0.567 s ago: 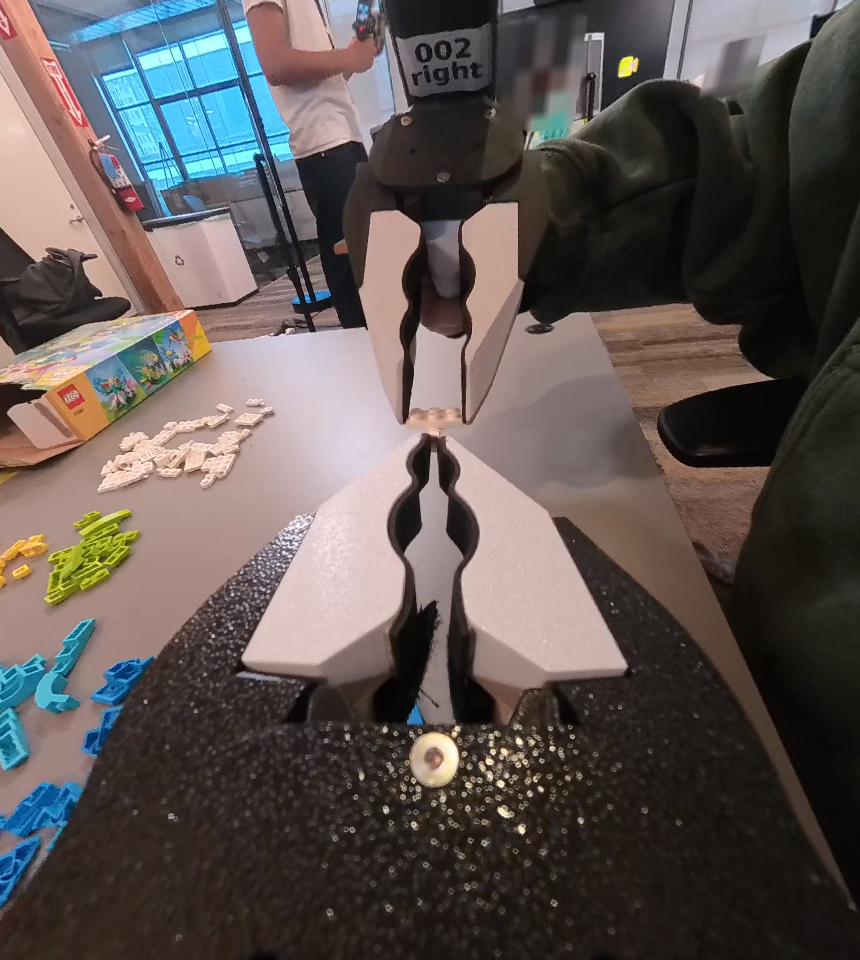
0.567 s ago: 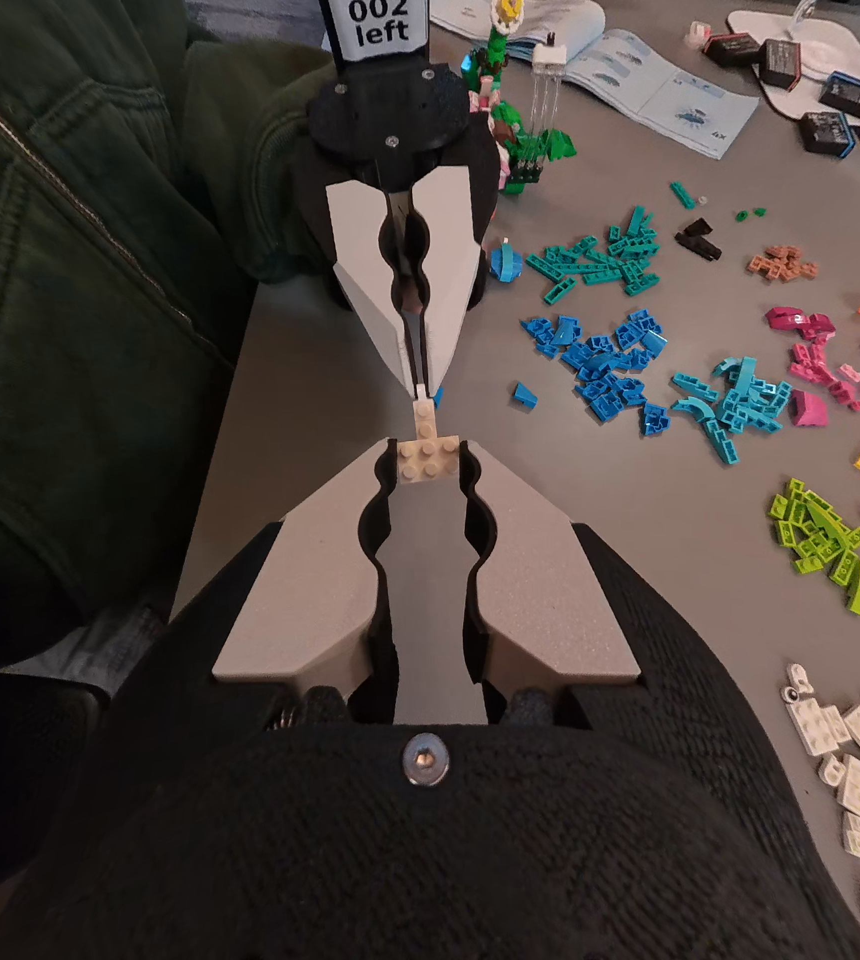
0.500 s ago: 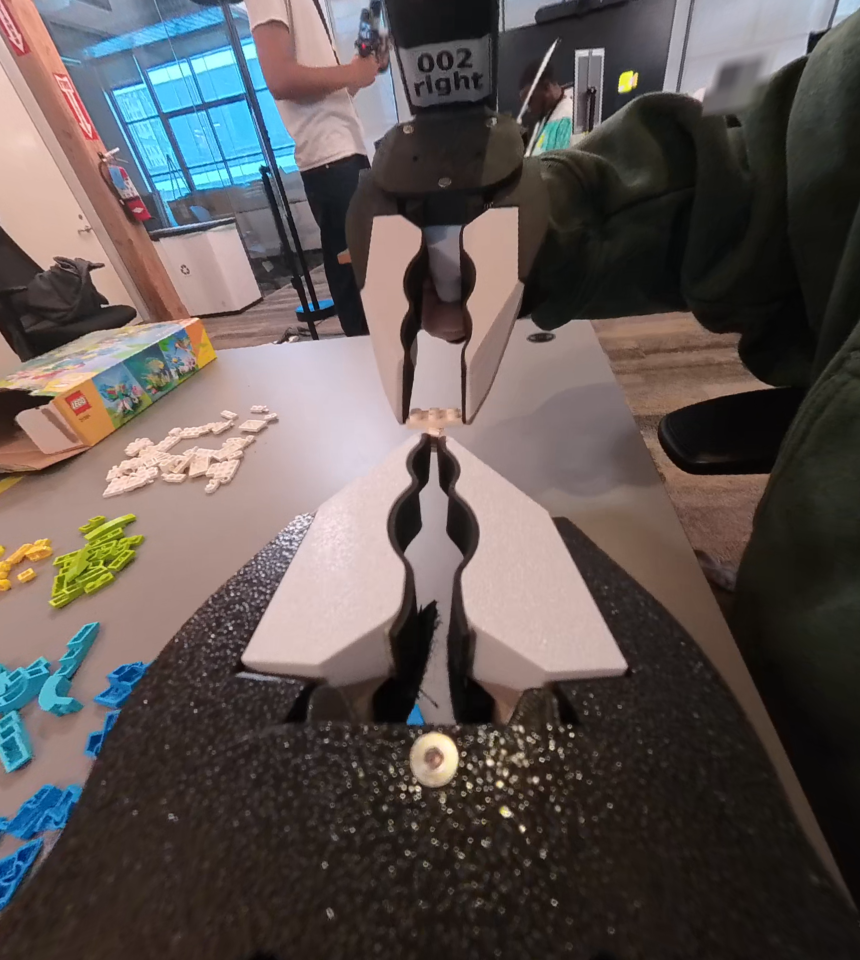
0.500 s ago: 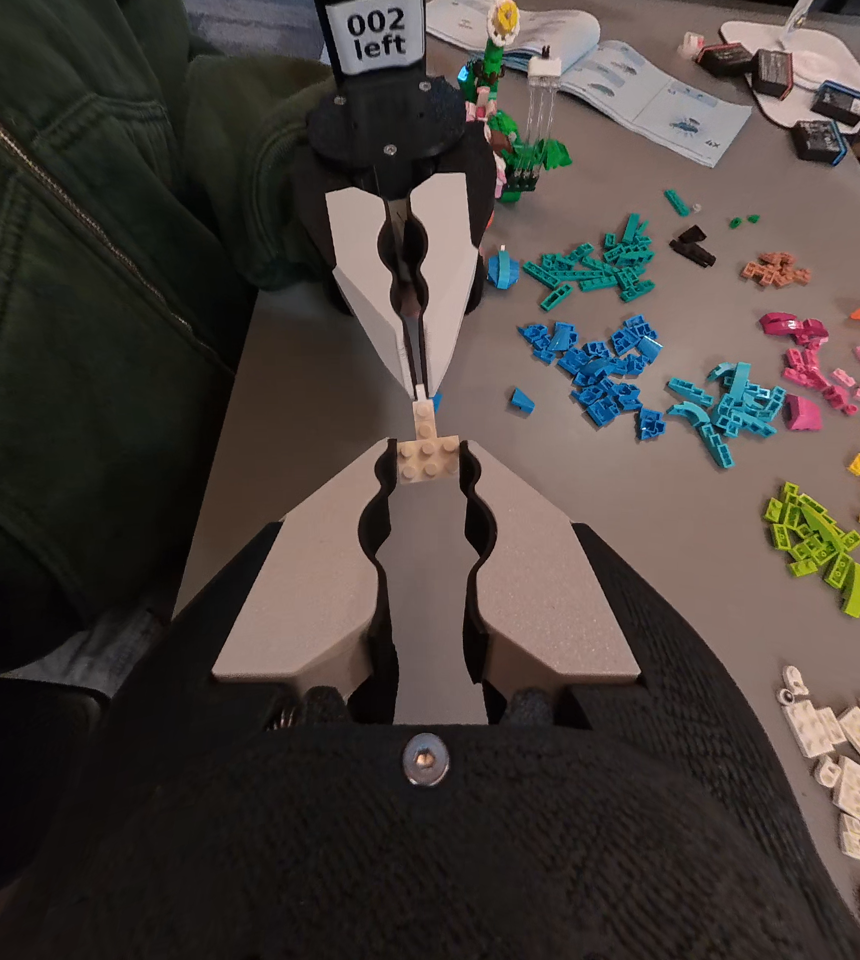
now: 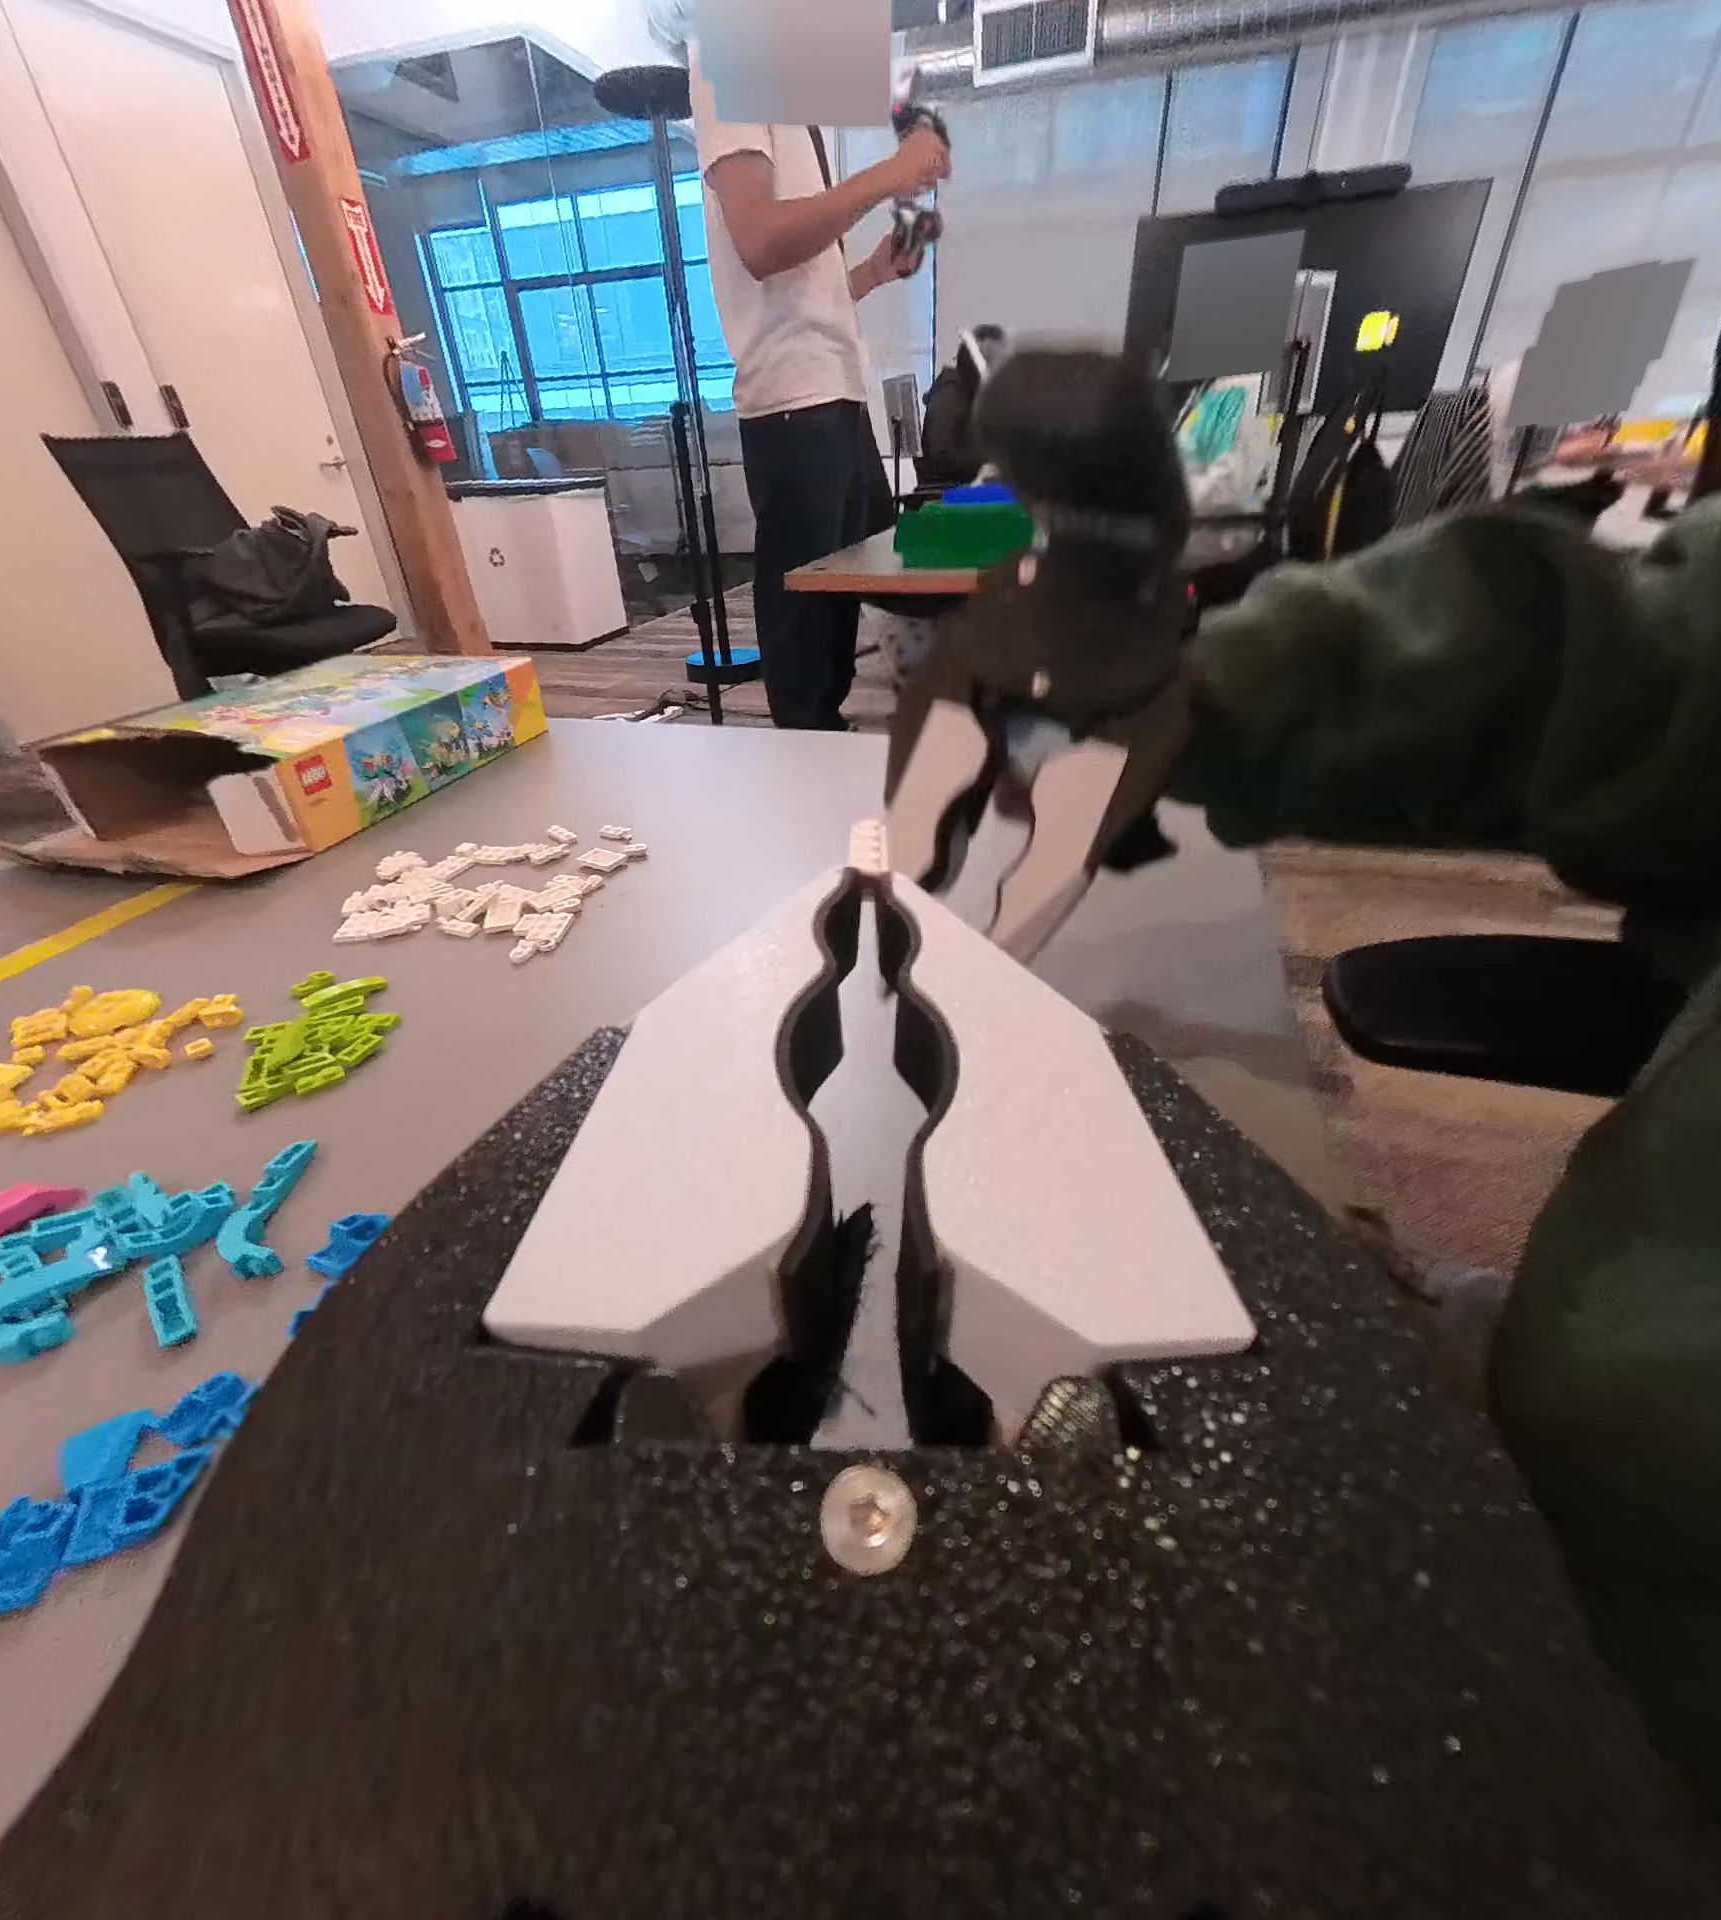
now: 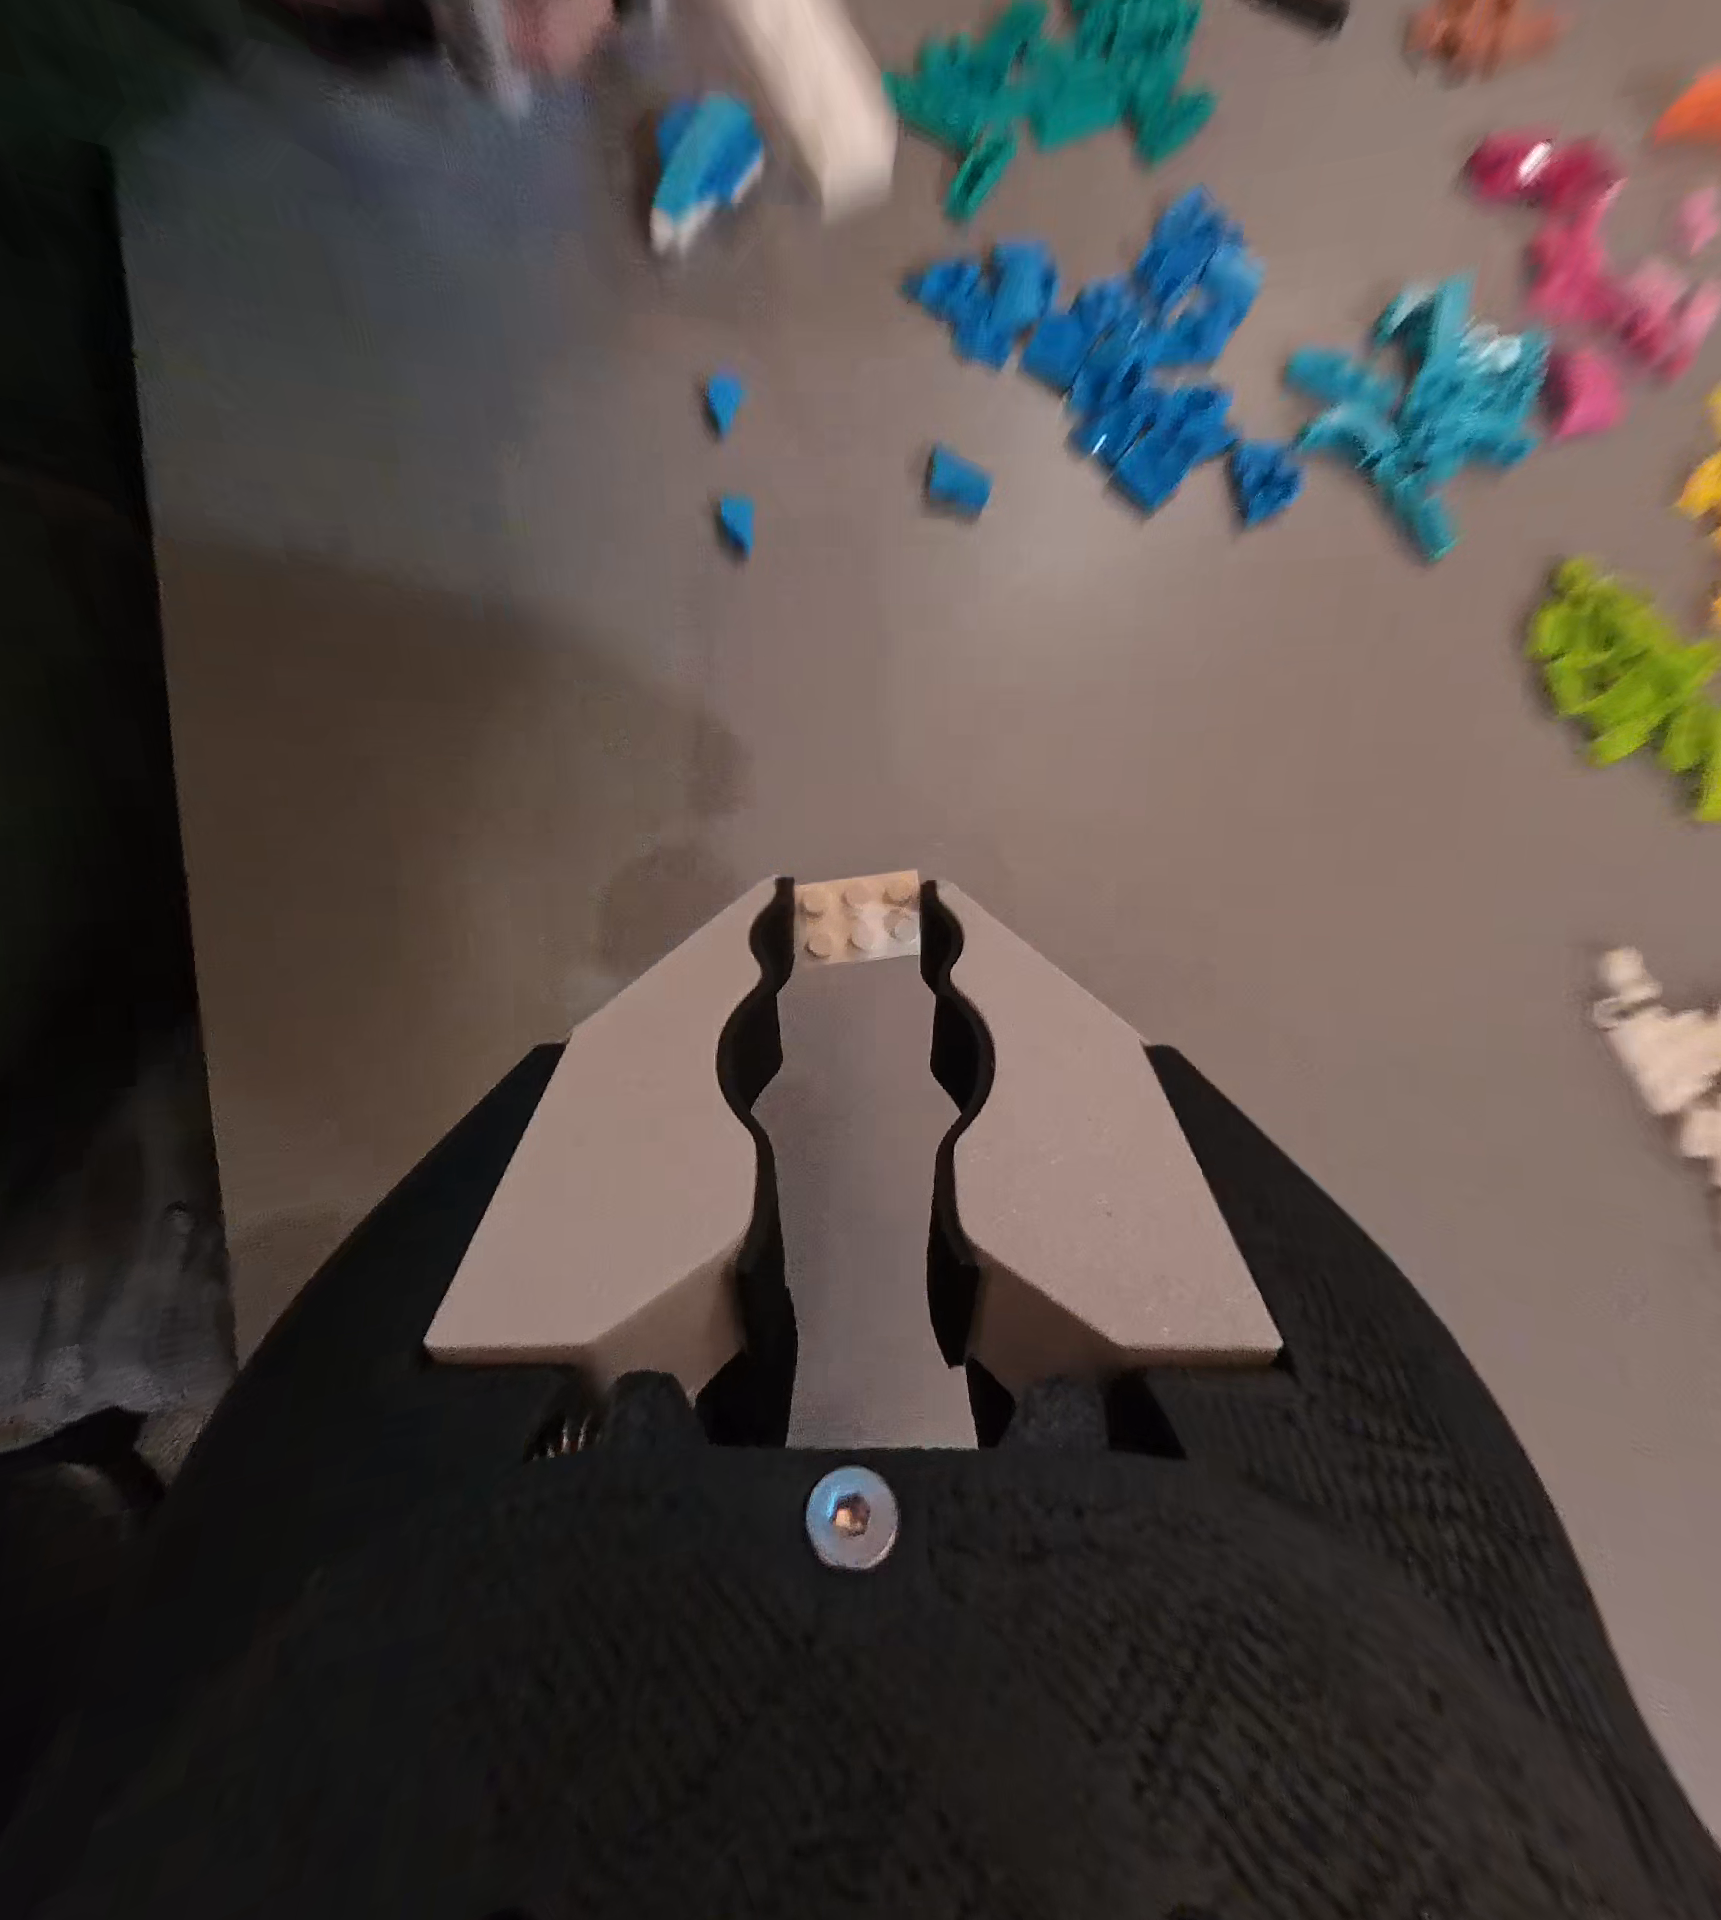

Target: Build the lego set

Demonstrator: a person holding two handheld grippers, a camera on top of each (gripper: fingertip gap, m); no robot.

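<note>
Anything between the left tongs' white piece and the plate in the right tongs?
Nothing visible. The narrow white plate in the left tongs and the six-stud white plate in the right tongs are apart, with only air above the grey table between.

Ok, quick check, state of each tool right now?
Left tool: shut on a thin white studded plate, held on edge at its tips.
Right tool: shut on a flat white six-stud plate.

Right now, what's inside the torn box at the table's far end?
The box lies on its side, torn end open. Only bare brown cardboard shows inside; the deeper part is hidden by its walls, so any contents can't be seen.
</note>
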